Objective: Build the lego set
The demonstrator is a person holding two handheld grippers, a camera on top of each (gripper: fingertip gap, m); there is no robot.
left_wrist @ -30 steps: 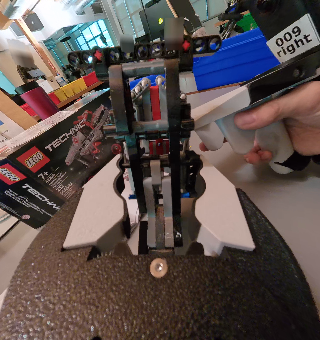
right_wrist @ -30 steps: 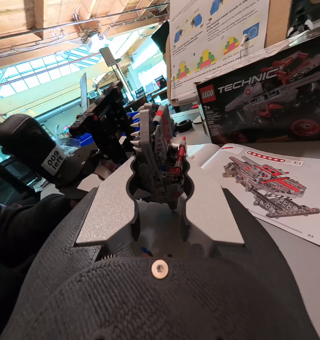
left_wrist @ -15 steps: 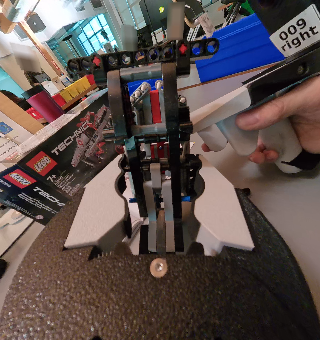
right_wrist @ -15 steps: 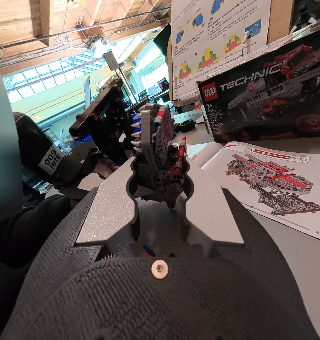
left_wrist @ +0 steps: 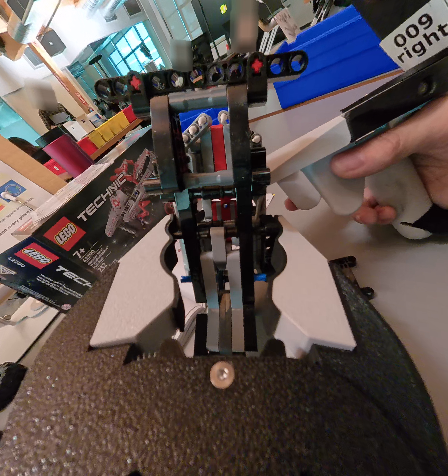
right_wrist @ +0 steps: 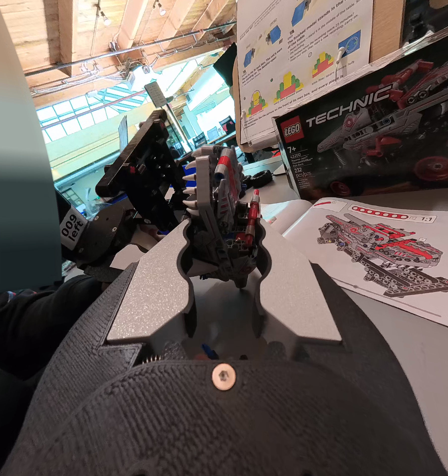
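Left gripper [left_wrist: 224,247]: fingers closed in on the black frame end of the lego model [left_wrist: 212,180], gripping its lower beams. The model stands upright between them, clear of the surface [left_wrist: 372,270].

Right gripper [right_wrist: 224,247]: clamped on the model's other end, the grey toothed head with red trim. Both grippers hold one and the same assembly, lifted just above the surface.

Progress (a judgement): the body looks largely built. Chassis frame, long black cross beam [left_wrist: 199,74] with red axle ends, jaws and teeth are all in place. No wheels show on the model. A loose black tyre [right_wrist: 259,177] lies by the set box [right_wrist: 372,144], so wheels at least seem left to fit. The instruction booklet [right_wrist: 372,247] lies open at a picture of the near-complete body.

View differences: the left wrist view alone shows the frame's underside, the person's hand [left_wrist: 411,164] on the right gripper's handle, blue bins [left_wrist: 333,69] behind, and a small black piece [left_wrist: 344,261] on the surface. The right wrist view alone shows the teeth, booklet, tyre and wall poster [right_wrist: 302,59].
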